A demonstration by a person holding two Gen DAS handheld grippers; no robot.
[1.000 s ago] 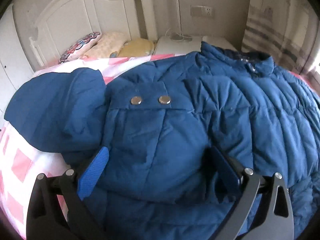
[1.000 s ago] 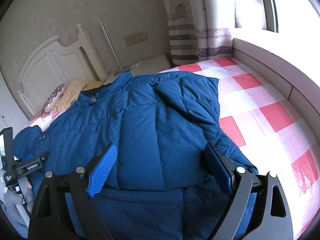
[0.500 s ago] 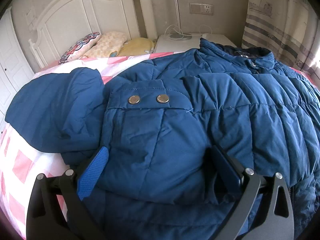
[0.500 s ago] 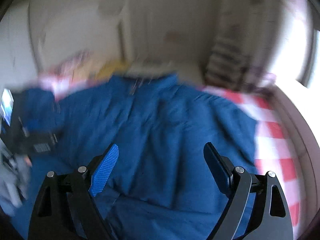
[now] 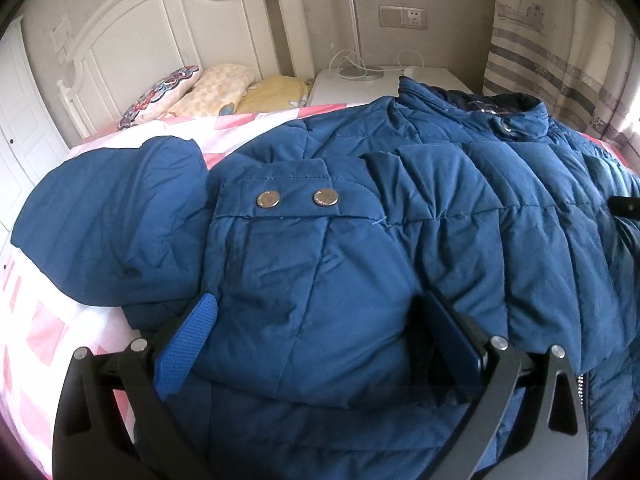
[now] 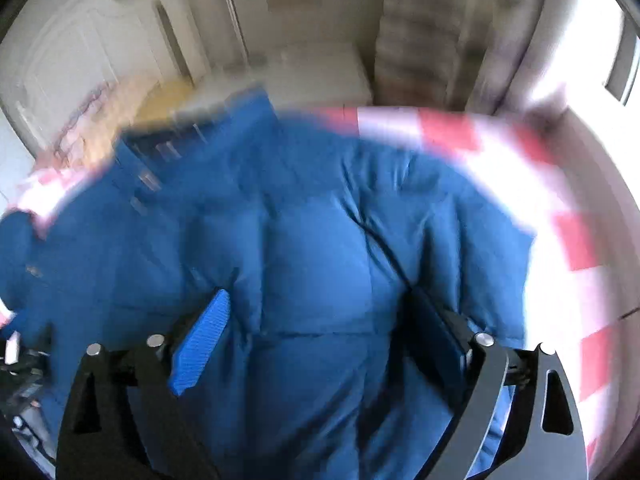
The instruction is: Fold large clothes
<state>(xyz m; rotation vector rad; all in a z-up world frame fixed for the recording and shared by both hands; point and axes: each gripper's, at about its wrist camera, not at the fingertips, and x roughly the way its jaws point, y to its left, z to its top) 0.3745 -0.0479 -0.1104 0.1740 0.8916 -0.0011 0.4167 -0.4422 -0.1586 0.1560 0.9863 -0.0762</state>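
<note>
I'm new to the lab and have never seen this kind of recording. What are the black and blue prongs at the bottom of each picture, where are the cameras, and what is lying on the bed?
There is no robot arm here. A person holds a two-finger gripper in each hand, and a wide-angle camera on each gripper looks forward along its fingers. The prongs at the bottom of each picture are those fingers.

The sharp picture is from the left gripper; the blurred one is from the right gripper, blurred most likely because it is moving.

A large blue padded jacket lies spread on a bed with a pink and white checked sheet. One sleeve, with two metal snaps on its cuff, is folded across the body. Pillows lie by the white headboard.

Both pairs of fingers stand wide apart over the jacket, and nothing is held.
</note>
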